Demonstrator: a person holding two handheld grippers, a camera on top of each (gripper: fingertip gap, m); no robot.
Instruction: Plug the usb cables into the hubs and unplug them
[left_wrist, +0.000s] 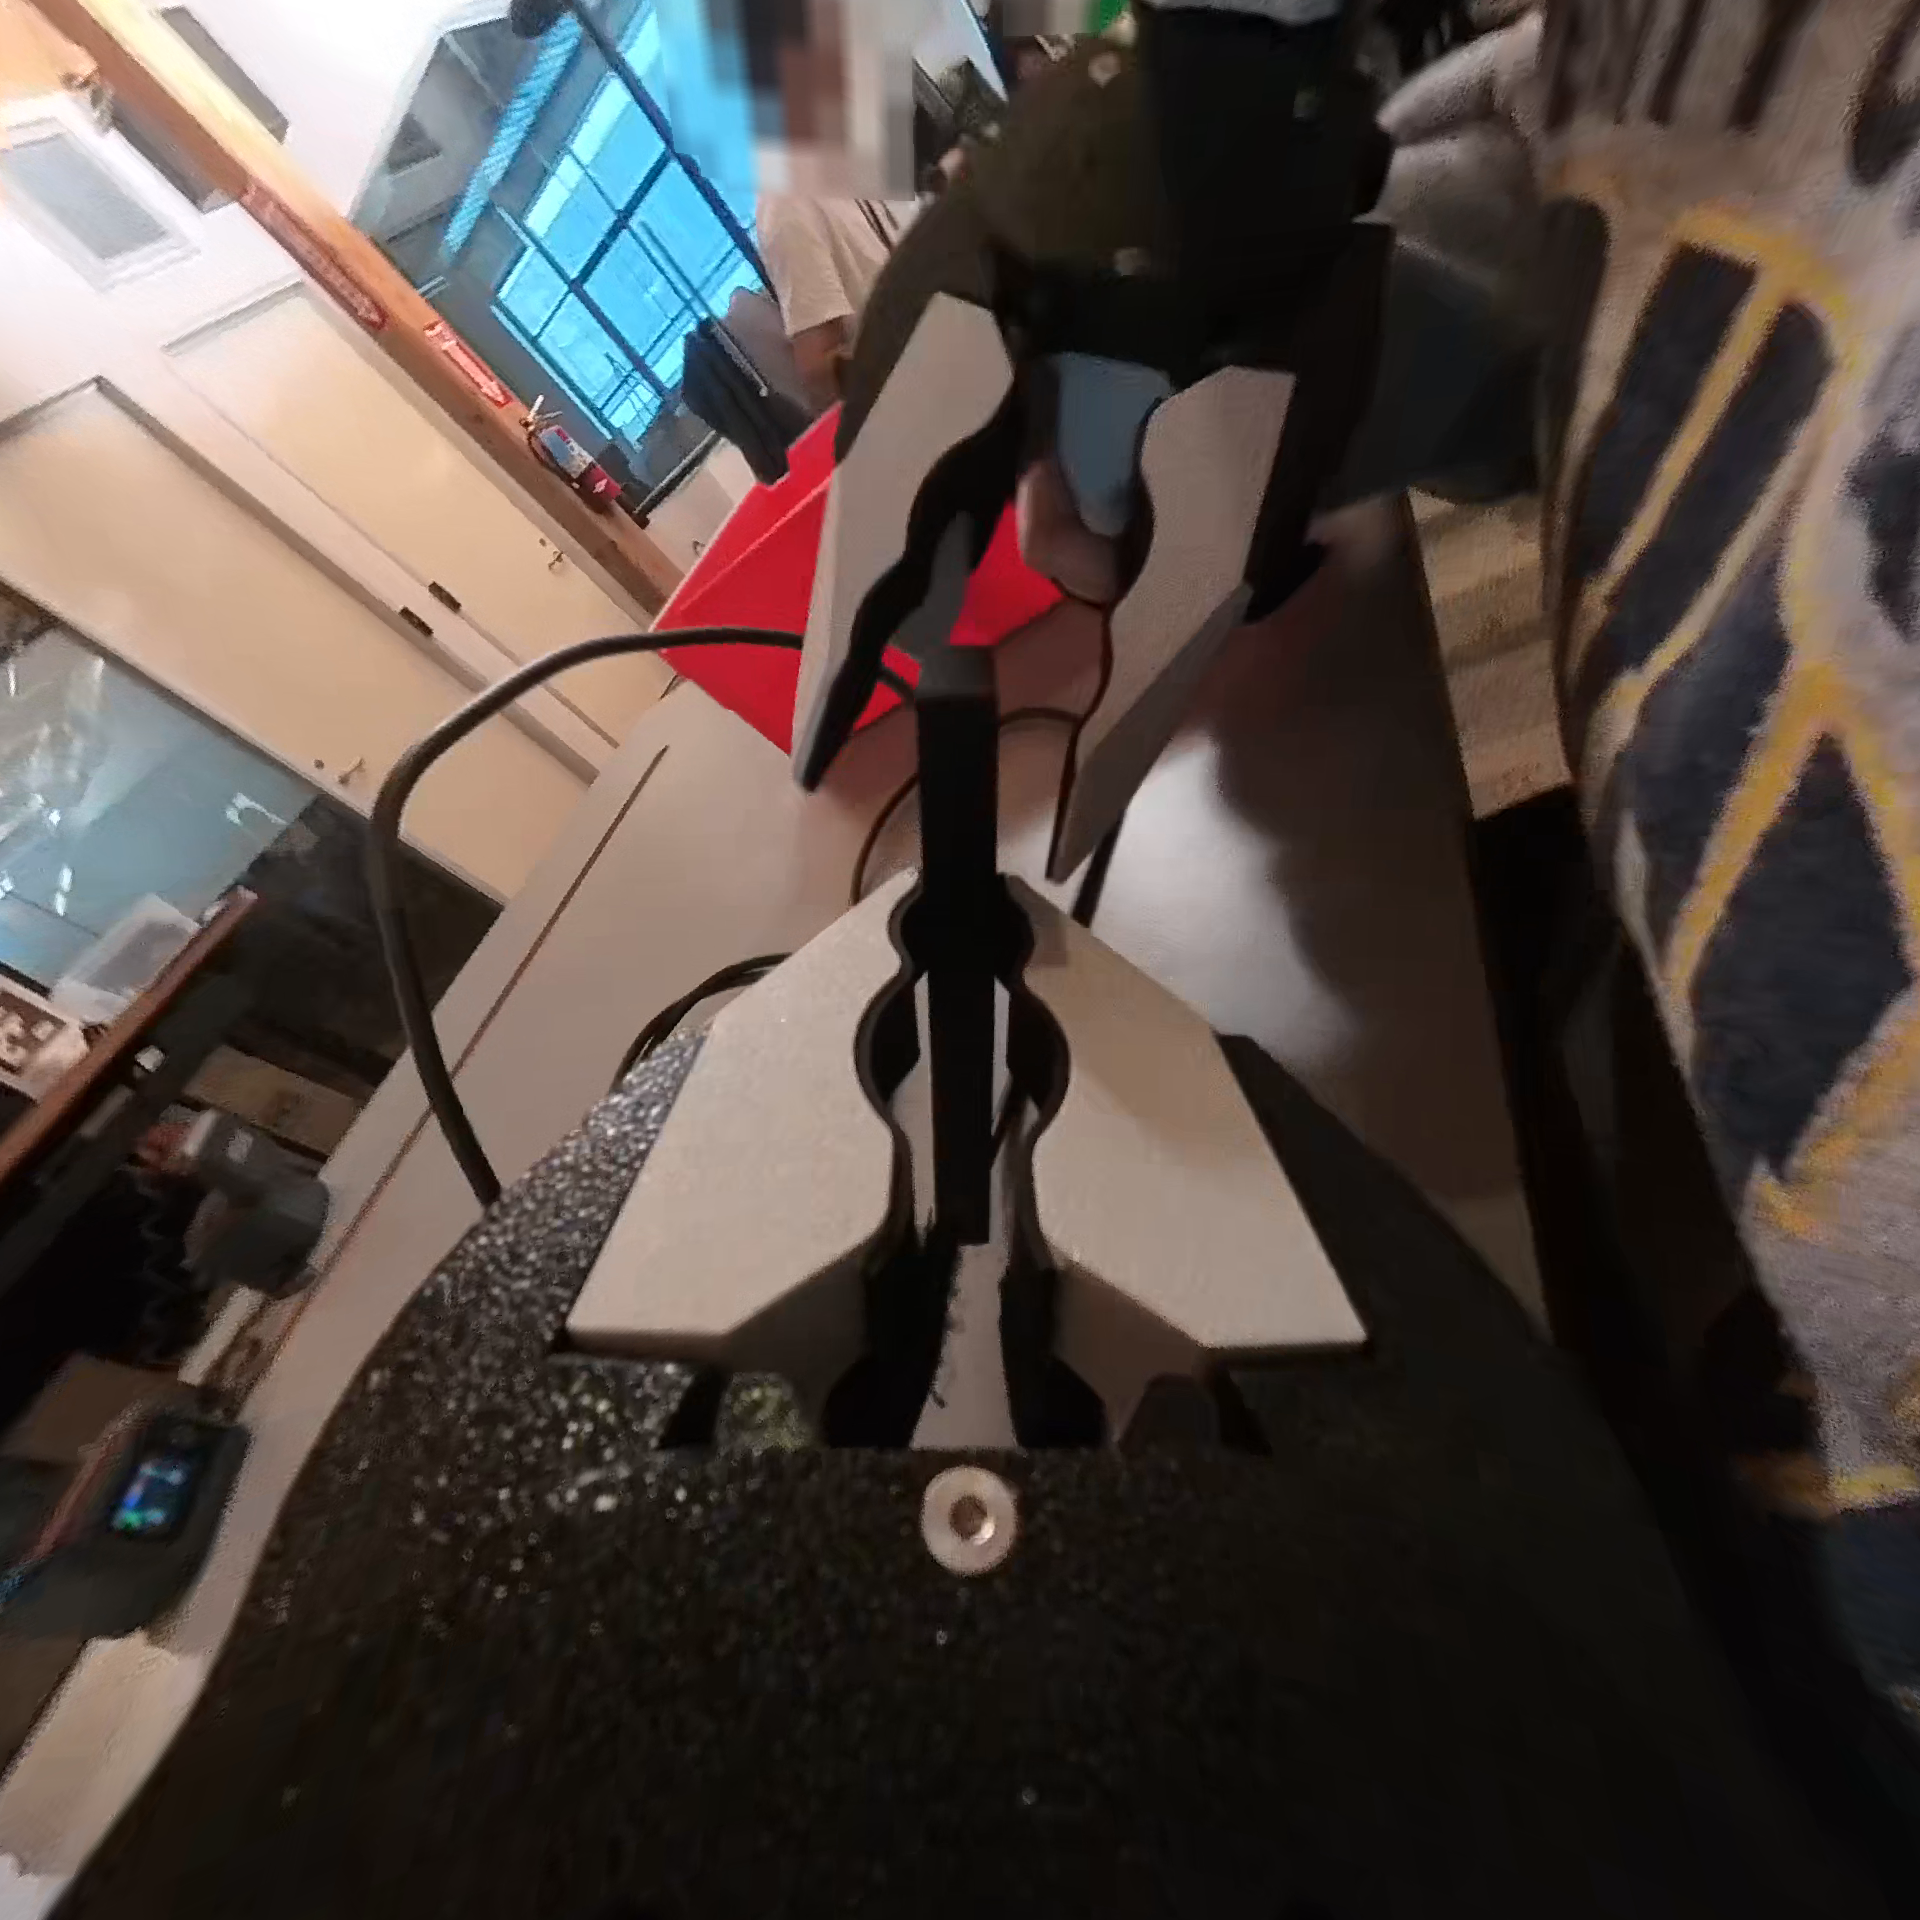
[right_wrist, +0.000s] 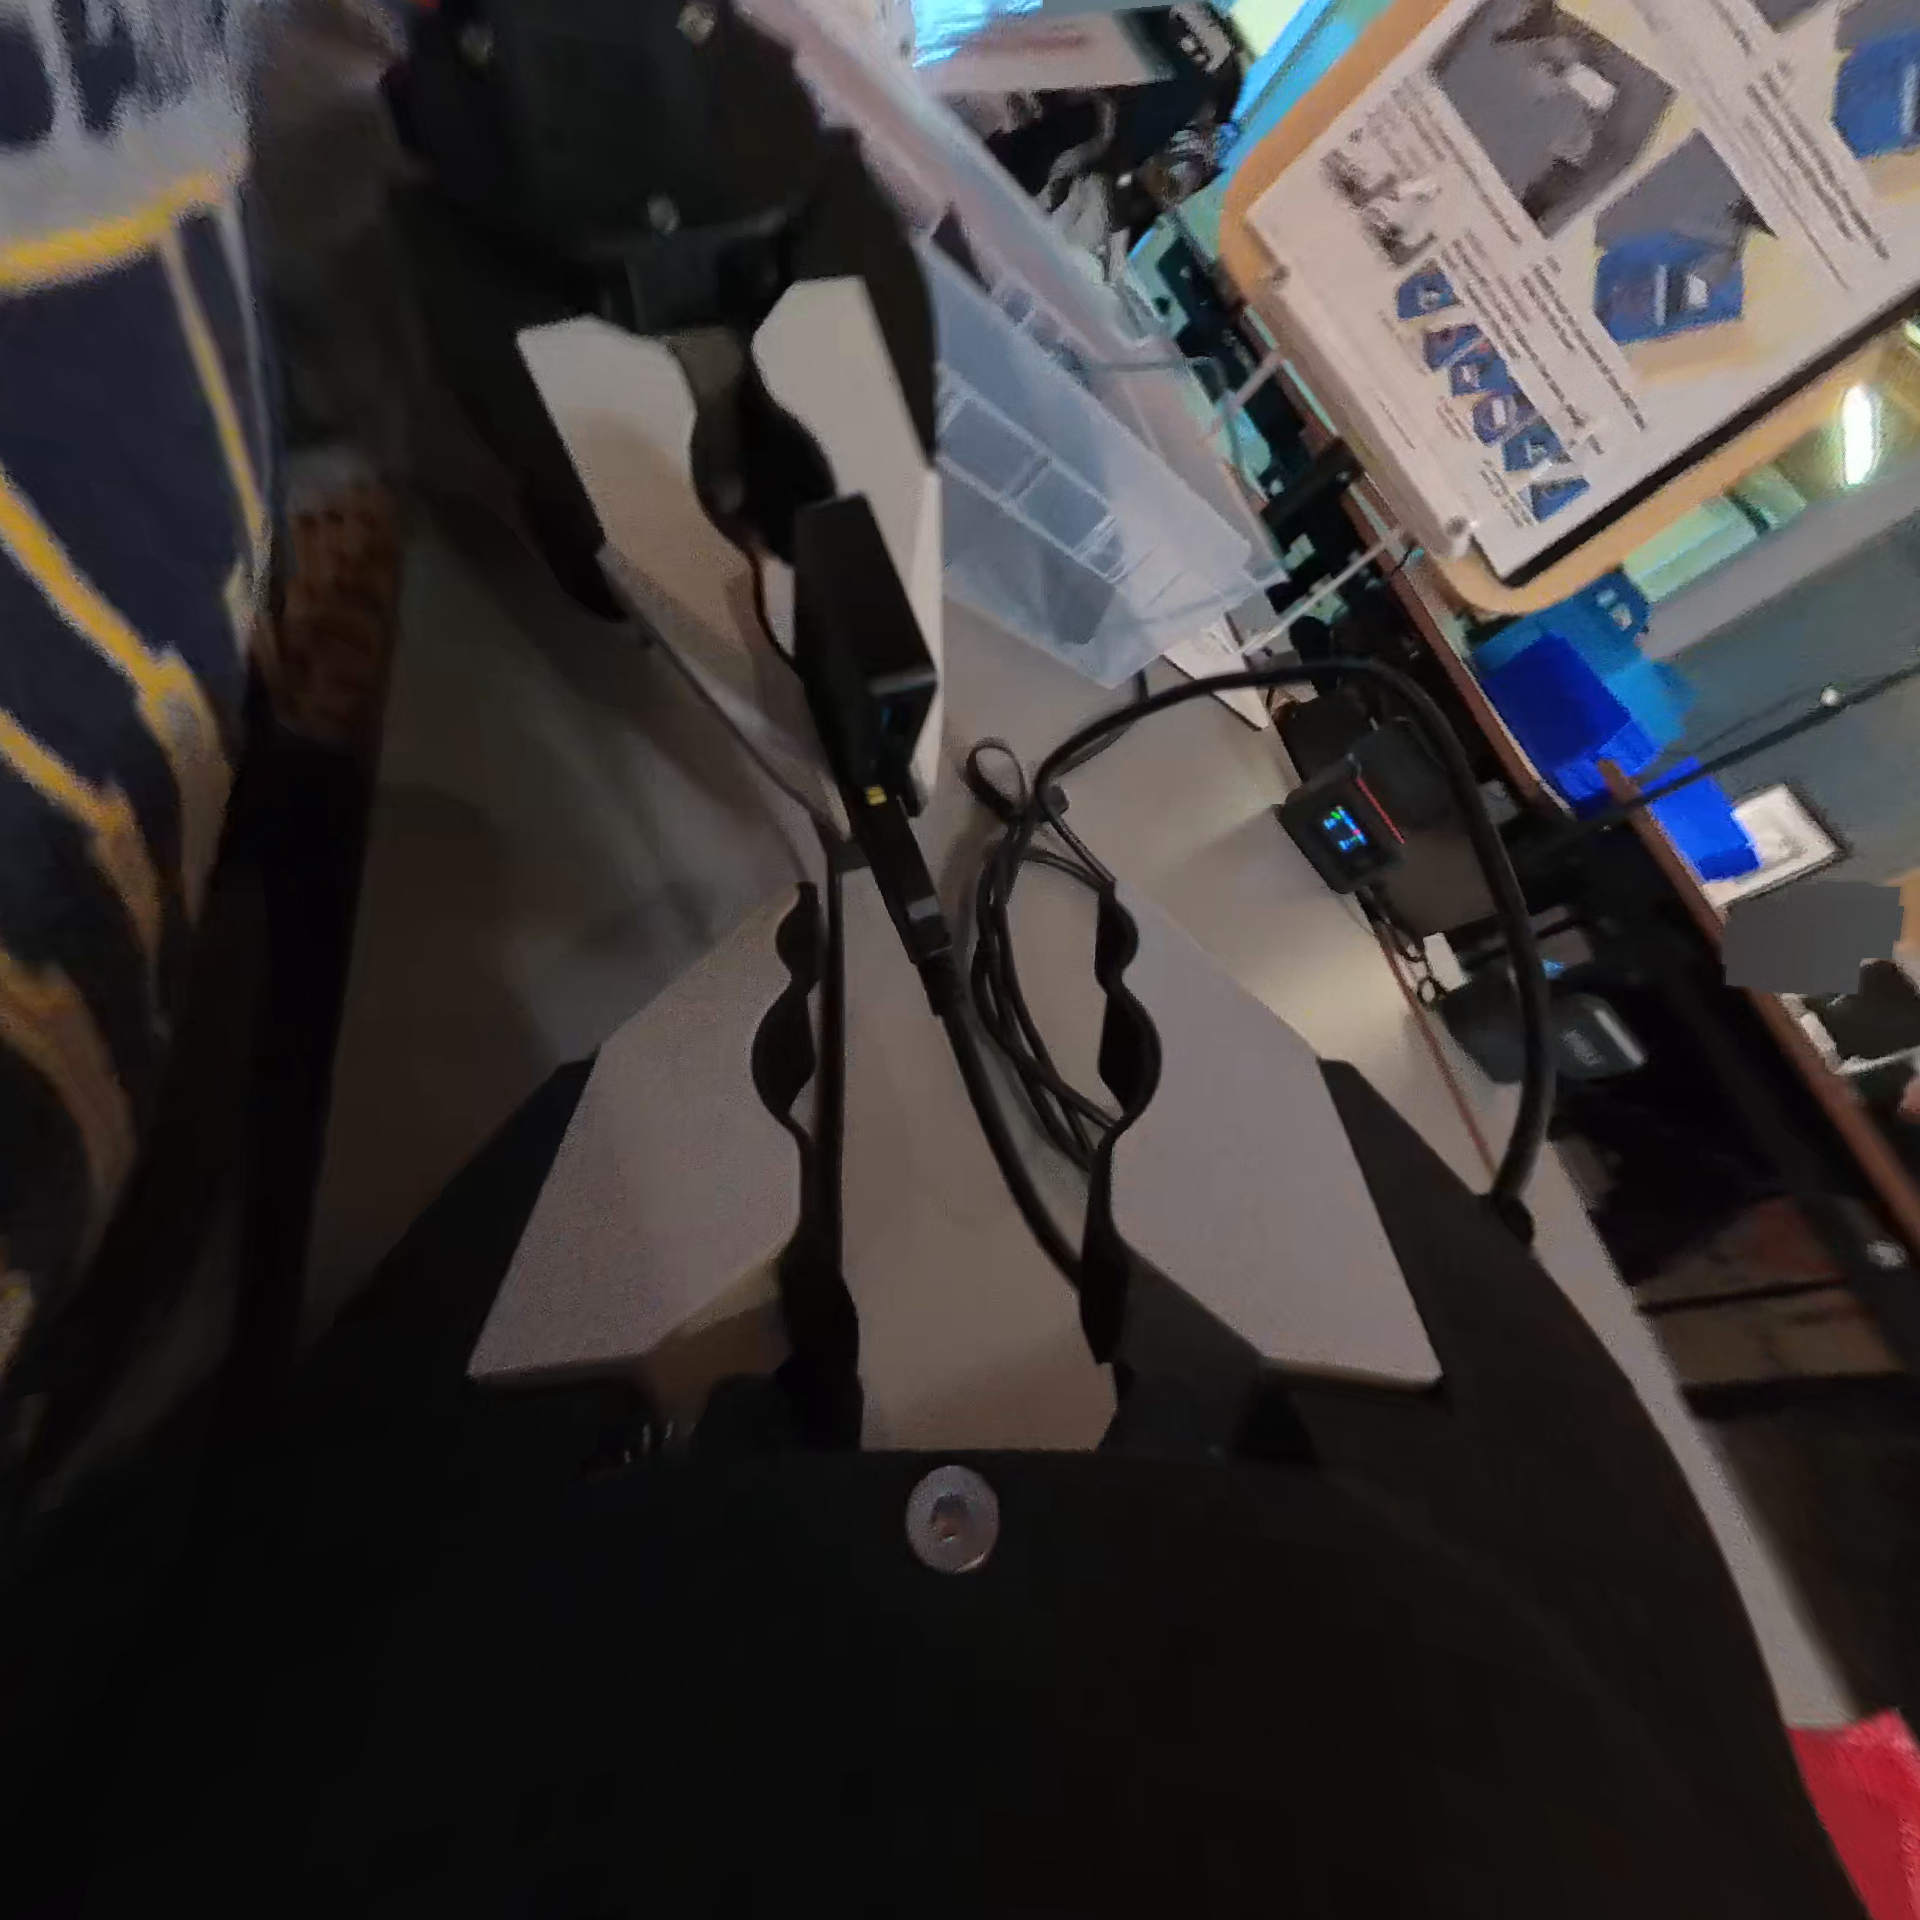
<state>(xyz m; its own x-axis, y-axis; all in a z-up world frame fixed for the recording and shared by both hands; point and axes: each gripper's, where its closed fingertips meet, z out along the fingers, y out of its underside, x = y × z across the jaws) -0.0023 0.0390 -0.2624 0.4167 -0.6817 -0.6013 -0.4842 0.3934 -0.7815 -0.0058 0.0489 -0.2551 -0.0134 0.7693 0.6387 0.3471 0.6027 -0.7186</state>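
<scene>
Hub (left_wrist: 956, 997) between left tool (left_wrist: 961, 914) fingers

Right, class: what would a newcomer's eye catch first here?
A slim black usb hub, clamped in the left gripper, fills the middle of the left wrist view. The open right gripper straddles the grey cable plug at its far end, a bright red bin behind.

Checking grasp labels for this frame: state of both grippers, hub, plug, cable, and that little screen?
left gripper: shut on the hub
right gripper: open, fingers either side of the USB plug, not gripping
hub: clamped, held above the table
USB plug: looks seated in the hub's end; blurry
cable: slack, trailing onto the table
small screen: lit
</scene>
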